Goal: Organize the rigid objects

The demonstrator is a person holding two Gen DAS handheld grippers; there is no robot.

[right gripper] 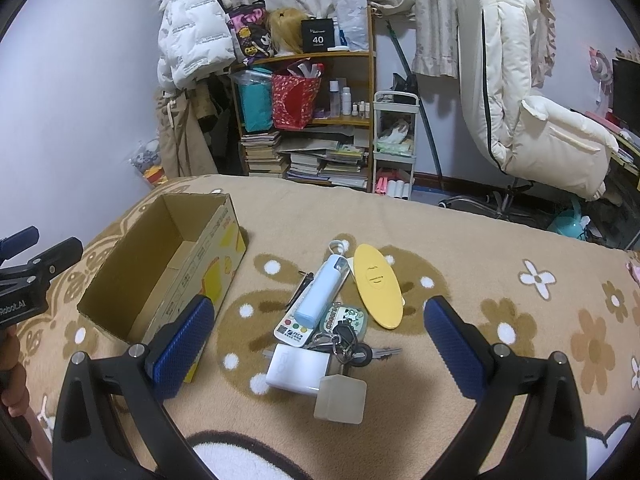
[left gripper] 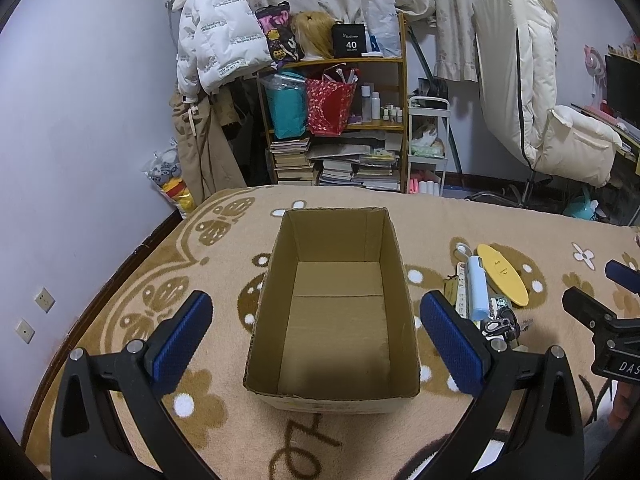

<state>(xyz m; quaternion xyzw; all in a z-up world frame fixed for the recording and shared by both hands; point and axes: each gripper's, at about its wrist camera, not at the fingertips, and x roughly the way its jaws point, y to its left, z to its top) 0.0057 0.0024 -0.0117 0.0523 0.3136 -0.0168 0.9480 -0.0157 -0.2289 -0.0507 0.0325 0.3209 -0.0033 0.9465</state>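
Left hand-held gripper [left gripper: 316,336] spread wide, empty, hovering over the open cardboard box [left gripper: 332,312] on the blanket [left gripper: 120,320]. Right hand-held gripper [right gripper: 320,332] also wide apart, holding nothing, above a pile right of the box: white charger [right gripper: 296,372], translucent cube [right gripper: 342,398], key bunch [right gripper: 352,346], light-blue cylinder [right gripper: 320,292], remote [right gripper: 294,326], yellow oval disc [right gripper: 378,290]. Items touching or overlapping. Box interior bare. Bookshelf [right gripper: 312,120] behind.
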